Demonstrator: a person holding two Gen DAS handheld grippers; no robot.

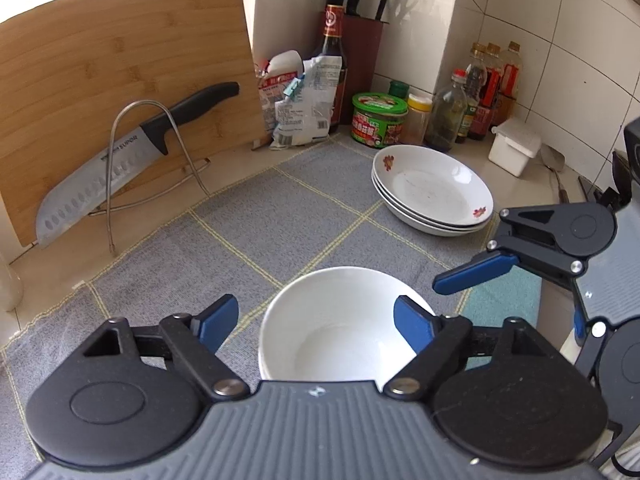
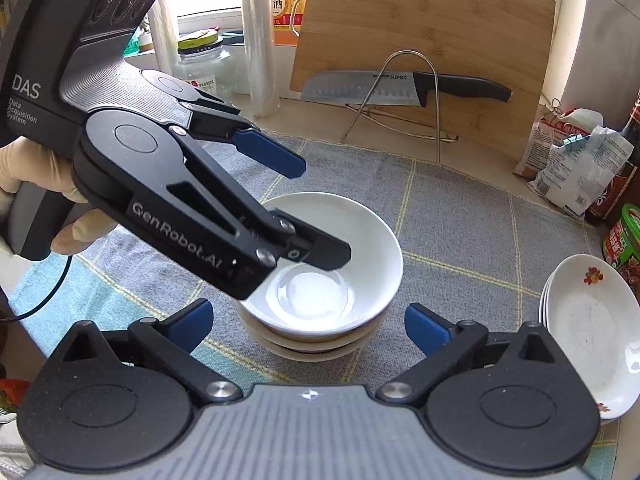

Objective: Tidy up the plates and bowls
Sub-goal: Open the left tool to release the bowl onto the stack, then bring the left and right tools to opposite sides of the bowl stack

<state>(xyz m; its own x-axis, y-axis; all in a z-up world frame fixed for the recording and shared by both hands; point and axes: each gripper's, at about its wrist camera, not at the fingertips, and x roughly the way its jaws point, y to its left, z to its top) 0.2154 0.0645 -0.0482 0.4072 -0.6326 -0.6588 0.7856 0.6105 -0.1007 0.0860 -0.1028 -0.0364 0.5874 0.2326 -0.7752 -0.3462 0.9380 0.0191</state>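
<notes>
A stack of white bowls [image 2: 320, 280] is set on the grey checked mat [image 1: 248, 216], near the middle, and the left gripper [image 1: 316, 320] is held spread over the top bowl's rim, one finger inside the bowl and one outside, no pad seen pressing on it. The right gripper [image 2: 308, 320] is held wide apart just in front of the stack, with nothing between its fingers. A stack of flowered plates [image 1: 432, 192] is seen to the right, farther back, well apart from the bowls.
</notes>
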